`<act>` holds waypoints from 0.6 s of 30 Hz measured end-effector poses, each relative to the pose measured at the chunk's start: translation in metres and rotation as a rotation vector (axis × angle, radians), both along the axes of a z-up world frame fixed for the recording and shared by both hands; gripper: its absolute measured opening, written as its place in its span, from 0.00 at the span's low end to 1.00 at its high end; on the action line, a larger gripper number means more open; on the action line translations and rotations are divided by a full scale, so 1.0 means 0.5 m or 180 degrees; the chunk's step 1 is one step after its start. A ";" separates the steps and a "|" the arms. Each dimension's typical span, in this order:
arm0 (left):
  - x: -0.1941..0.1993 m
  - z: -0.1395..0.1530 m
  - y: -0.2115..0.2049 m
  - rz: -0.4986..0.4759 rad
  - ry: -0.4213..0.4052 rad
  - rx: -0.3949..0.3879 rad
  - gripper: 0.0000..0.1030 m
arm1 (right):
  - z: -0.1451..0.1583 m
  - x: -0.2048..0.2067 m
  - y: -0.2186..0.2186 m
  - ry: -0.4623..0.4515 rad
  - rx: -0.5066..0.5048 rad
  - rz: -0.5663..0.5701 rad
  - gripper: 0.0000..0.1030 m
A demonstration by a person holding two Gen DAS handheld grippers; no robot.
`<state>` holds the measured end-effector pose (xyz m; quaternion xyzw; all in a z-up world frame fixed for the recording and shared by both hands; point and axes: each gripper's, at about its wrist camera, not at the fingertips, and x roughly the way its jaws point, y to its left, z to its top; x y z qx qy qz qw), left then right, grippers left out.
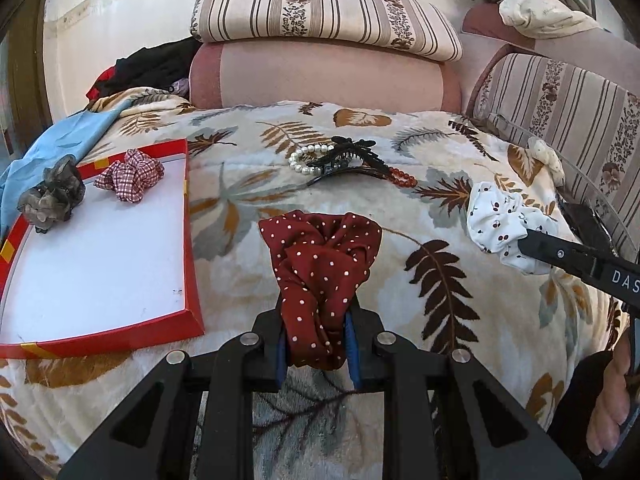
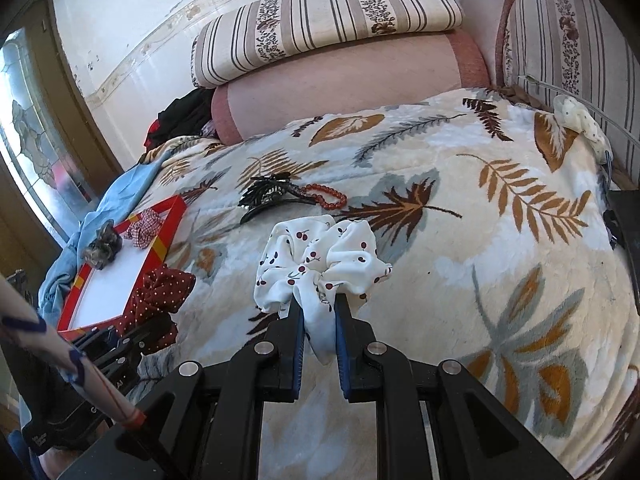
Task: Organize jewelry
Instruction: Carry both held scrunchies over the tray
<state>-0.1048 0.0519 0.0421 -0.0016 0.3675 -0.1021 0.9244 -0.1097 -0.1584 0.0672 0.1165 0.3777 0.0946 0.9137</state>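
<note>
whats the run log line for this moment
left claw: shut on red dotted scrunchie | right claw: shut on white cherry scrunchie | red tray: two scrunchies

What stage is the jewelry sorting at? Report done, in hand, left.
Done: grey scrunchie and checked scrunchie lie in the red tray. In hand: left gripper clamps the dotted maroon scrunchie; right gripper clamps the cherry-print scrunchie. Left on the blanket: pearl bracelet, black claw clip, red bead bracelet.
</note>
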 end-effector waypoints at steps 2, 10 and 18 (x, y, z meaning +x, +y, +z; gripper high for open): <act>-0.001 0.000 0.000 0.0010 -0.0005 0.0007 0.21 | -0.001 -0.001 0.002 0.0011 -0.0005 0.0010 0.15; -0.002 0.000 0.004 0.0020 -0.0005 0.0006 0.21 | -0.005 -0.006 0.011 0.0031 -0.0047 0.0054 0.15; -0.001 0.002 0.008 0.0049 -0.0020 0.0024 0.21 | -0.007 -0.008 0.022 0.0040 -0.0083 0.0093 0.15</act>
